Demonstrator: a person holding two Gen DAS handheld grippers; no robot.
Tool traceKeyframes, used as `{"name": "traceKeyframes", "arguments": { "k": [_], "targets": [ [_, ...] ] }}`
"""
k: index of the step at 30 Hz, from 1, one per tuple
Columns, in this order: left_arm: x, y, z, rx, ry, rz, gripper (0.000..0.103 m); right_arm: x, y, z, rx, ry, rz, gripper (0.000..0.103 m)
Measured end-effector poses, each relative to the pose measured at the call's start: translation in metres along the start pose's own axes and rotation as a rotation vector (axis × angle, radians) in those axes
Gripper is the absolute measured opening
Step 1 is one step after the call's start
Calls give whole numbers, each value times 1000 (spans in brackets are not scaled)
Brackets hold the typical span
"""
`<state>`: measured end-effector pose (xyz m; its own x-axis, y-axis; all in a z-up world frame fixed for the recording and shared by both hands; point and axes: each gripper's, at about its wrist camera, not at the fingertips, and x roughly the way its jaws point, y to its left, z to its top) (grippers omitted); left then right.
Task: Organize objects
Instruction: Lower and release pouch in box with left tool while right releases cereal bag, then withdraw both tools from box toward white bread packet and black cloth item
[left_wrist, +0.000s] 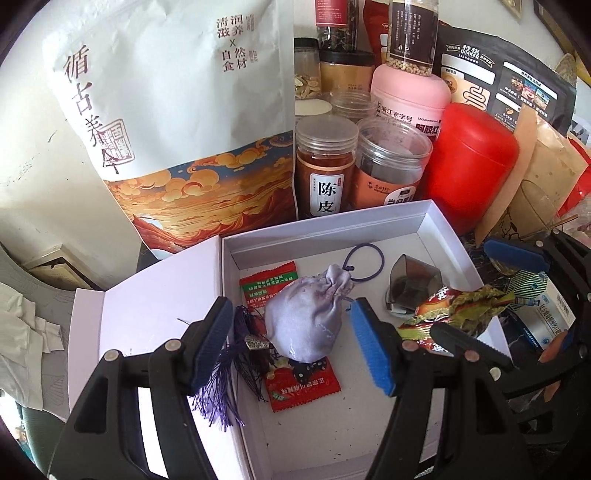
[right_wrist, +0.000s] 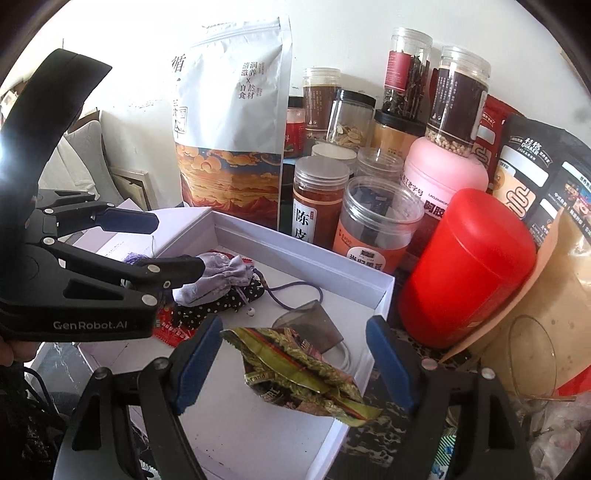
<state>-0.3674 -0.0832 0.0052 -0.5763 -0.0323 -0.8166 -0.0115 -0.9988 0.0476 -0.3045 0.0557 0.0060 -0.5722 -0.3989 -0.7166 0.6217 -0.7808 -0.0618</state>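
An open white box (left_wrist: 428, 218) (right_wrist: 295, 254) holds a lilac drawstring pouch (left_wrist: 310, 317) (right_wrist: 218, 280), red sachets (left_wrist: 303, 386), a purple hair tie (left_wrist: 364, 264), a purple tassel (left_wrist: 221, 387) and a grey teabag (left_wrist: 412, 286) (right_wrist: 314, 321). My left gripper (left_wrist: 295, 347) (right_wrist: 177, 243) is open, its jaws either side of the pouch. A crumpled gold-green foil wrapper (right_wrist: 295, 373) (left_wrist: 461, 310) lies over the box's right edge between the jaws of my right gripper (right_wrist: 295, 365) (left_wrist: 491, 306), which is open and not touching it.
Behind the box stand a large white pouch bag (left_wrist: 177, 110), several clear jars (left_wrist: 327, 166), a pink jar (left_wrist: 410, 92), a red canister (left_wrist: 472, 162) (right_wrist: 469, 266) and a black Quaker bag (left_wrist: 509, 81). A glass bowl (right_wrist: 532, 354) and a medicine box (left_wrist: 546, 317) lie at right.
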Motion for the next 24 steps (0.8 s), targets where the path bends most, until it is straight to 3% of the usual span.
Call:
{"name": "traceKeyframes", "arguments": {
  "k": [24],
  "targets": [
    [-135,-19,-28,4,-133,18,65,-121,23,-10,-9,-147,-66,80]
  ]
}}
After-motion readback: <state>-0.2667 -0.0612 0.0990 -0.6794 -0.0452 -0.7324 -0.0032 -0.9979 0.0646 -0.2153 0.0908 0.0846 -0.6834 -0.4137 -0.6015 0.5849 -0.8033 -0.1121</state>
